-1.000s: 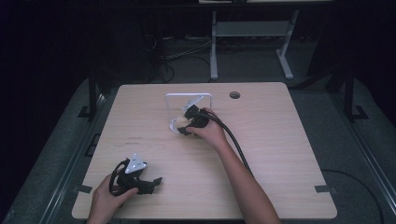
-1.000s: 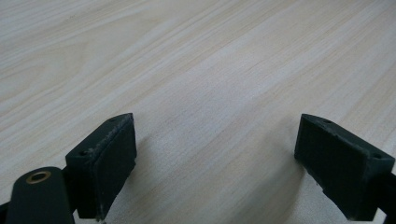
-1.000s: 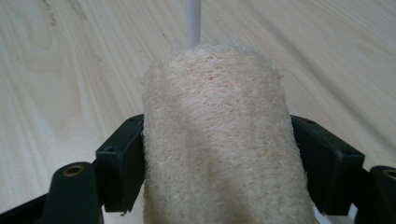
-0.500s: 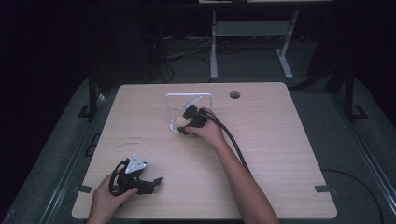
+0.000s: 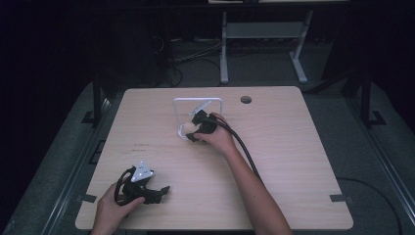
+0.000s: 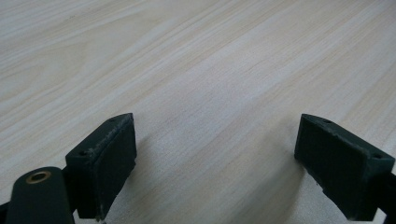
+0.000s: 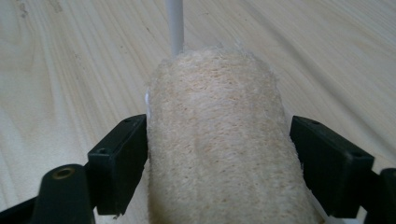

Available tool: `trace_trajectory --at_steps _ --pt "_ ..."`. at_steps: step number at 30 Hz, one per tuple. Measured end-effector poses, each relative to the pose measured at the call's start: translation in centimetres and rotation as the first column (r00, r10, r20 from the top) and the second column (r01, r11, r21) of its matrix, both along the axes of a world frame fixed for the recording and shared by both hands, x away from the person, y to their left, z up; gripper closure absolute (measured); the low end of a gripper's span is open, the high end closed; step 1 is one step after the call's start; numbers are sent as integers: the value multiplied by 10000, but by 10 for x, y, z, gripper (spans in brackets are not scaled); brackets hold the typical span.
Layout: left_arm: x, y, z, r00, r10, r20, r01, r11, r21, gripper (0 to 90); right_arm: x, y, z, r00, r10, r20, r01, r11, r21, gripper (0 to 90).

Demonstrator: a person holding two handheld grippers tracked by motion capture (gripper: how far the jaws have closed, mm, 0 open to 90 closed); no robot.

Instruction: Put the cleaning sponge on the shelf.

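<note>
1. My right gripper (image 5: 193, 131) sits at centre frame of the high view, its jaws pressed against both flanks of a beige fibrous roll (image 7: 219, 140). I judge this a firm side grip.
2. The roll is in the centre of the worktop (image 5: 293, 161), at the lower left corner of a white wire frame (image 5: 197, 101); a white rod (image 7: 175, 25) stands touching its far end.
3. The roll looks coarse, loofah-like and cylindrical, probably compliant under pressure.
4. My left gripper (image 5: 159, 192) rests at lower left, jaws spread wide over bare pale wood grain, holding nothing; I judge it parked clear of the work.
</note>
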State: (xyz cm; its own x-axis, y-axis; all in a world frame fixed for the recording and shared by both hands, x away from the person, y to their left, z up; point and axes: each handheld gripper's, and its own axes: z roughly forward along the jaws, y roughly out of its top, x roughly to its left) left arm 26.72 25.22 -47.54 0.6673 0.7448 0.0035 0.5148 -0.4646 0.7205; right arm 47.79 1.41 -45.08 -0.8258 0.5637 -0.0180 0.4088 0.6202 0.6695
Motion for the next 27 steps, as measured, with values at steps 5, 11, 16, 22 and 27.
trace_trajectory --at_steps 5,11,16,22,27 --pt "0 0 0 10000 -1 7 1 10000 8 121 -5 0 9 9999 38 141 -39 10000 55 205" --pt "0 0 0 10000 2 3 -2 10000 18 121 -15 -3 30 9983 143 573 -155 9997 200 215" --pt "0 0 0 10000 3 3 -3 10000 1 121 -25 -8 42 9975 291 650 -313 9990 331 274" --pt "0 0 0 10000 -2 3 2 10000 21 121 -38 -13 49 9970 480 603 -509 9976 476 370" --pt "0 0 0 10000 0 5 0 10000 23 121 -46 -17 49 9961 725 504 -751 9958 514 508"
